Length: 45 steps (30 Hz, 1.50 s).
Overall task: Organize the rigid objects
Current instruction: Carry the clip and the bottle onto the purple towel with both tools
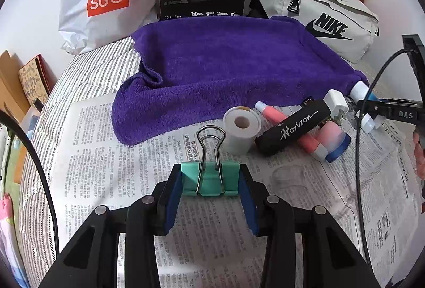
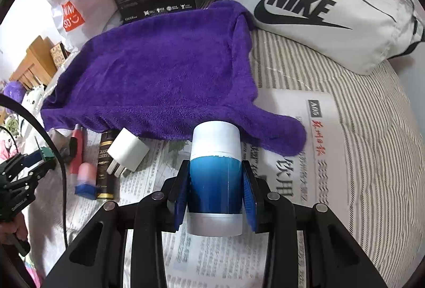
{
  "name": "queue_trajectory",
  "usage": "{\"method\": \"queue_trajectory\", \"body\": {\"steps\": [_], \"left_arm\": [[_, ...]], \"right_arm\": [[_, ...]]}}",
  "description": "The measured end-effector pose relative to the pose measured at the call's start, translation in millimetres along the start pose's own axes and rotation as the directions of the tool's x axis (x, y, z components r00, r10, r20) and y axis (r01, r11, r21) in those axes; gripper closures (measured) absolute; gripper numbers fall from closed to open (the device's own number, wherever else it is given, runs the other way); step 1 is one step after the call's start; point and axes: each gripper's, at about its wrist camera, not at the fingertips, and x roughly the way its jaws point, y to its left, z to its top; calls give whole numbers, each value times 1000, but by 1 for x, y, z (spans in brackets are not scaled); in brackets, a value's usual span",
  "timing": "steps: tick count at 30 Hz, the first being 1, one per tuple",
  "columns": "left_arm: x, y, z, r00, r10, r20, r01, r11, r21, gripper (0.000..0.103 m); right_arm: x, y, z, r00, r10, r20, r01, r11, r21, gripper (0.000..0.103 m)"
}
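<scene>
A purple towel [image 2: 159, 70] lies at twelve o'clock beyond the right gripper [image 2: 215, 187], clamped around a blue-and-white tube [image 2: 215, 176], while the left gripper [image 1: 209, 181] pinches a teal binder clip [image 1: 209, 177].

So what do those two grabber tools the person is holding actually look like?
Both are alike: black plastic linkage arms joined by round silver pins, ending in two fingers lined with blue pads. The left gripper and the right gripper share that build. Seen from the left, the right one carries white letters "DAS" on its side. A thin black cable loops by it.
</scene>
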Motion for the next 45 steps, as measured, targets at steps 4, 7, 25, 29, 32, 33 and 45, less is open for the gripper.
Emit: {"method": "queue_trajectory", "body": {"steps": [4, 7, 25, 29, 32, 33, 45], "left_arm": [[-4, 4, 0, 1000, -5, -10, 4, 1000, -19, 64], [-12, 6, 1, 1000, -10, -1, 10, 999, -32, 64], [-39, 7, 20, 999, 11, 31, -10, 999, -38, 64], [-41, 7, 26, 999, 15, 42, -14, 999, -33, 64], [-42, 6, 32, 999, 5, 50, -4, 1000, -29, 64], [-41, 6, 34, 999, 1, 52, 0, 1000, -28, 64], [-33, 8, 70, 998, 6, 68, -6, 1000, 1, 64]], "right_arm": [[-14, -7, -1, 1000, 6, 15, -6, 1000, 10, 67], [-22, -7, -2, 1000, 11, 28, -11, 1000, 5, 67], [-29, 6, 1, 997, 62, 36, -61, 998, -12, 67], [-27, 5, 6, 997, 66, 42, -65, 998, -6, 67], [-26, 4, 9, 997, 66, 43, -66, 998, -3, 67], [-26, 4, 10, 997, 66, 43, -66, 998, -5, 67], [-22, 11, 35, 995, 80, 62, -78, 996, -34, 67]]}}
